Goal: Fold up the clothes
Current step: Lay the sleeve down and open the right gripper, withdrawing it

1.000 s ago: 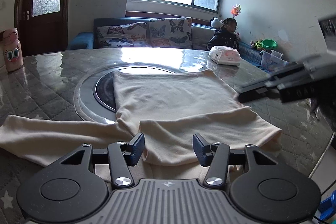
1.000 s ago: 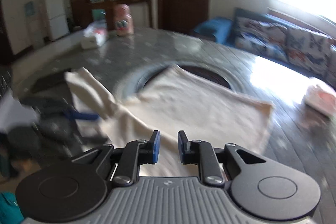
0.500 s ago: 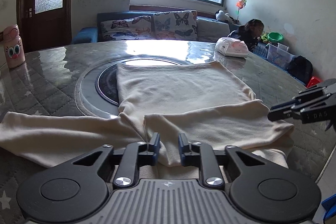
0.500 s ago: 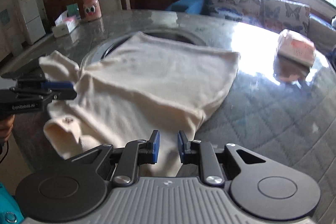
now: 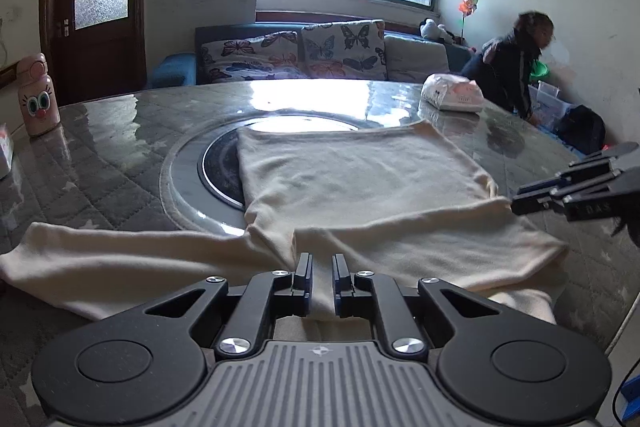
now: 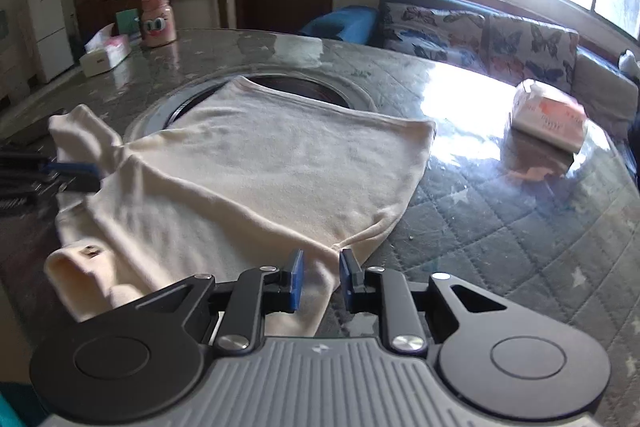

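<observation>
Spreading across nearly the whole scene is the big round table with its grey quilted star-pattern cover under glass (image 5: pixel 100 163) (image 6: pixel 500 227), a dark circular inset (image 5: pixel 218 167) sunk into its middle. On top of it lies the cream long-sleeved knit garment (image 5: pixel 352 171) (image 6: pixel 260 163), body flat over the near half of the table and overlapping the edge of that dark circle. One sleeve stretches out flat to the left in the left wrist view, the other is folded across the chest, and the neckline end hangs just off the near table edge.

Behind the table, against the window wall, sits the blue sofa with butterfly-print cushions (image 5: pixel 304 51) (image 6: pixel 472 27). A child in dark clothes (image 5: pixel 516 63) leans over by the wall on the right.

Now the tools! The left gripper (image 5: pixel 322 281) has its black fingers drawn close with a fold of the cream fabric pinched between the blue pads, right at the collar area where the folded sleeve meets the body. The right gripper (image 6: pixel 322 281) sits at the garment's right side, near the armpit corner; its fingers are a little further apart, with cloth running up between them, and I cannot tell whether the pads actually grip it.

Smaller items: a white-and-pink soft tissue pack (image 5: pixel 452 93) (image 6: pixel 548 115) rests on the far right of the table, well apart from the garment. A pink cartoon-face bottle (image 5: pixel 38 95) (image 6: pixel 158 19) stands upright at the far left edge, with a tissue box (image 6: pixel 106 55) just beside it.
</observation>
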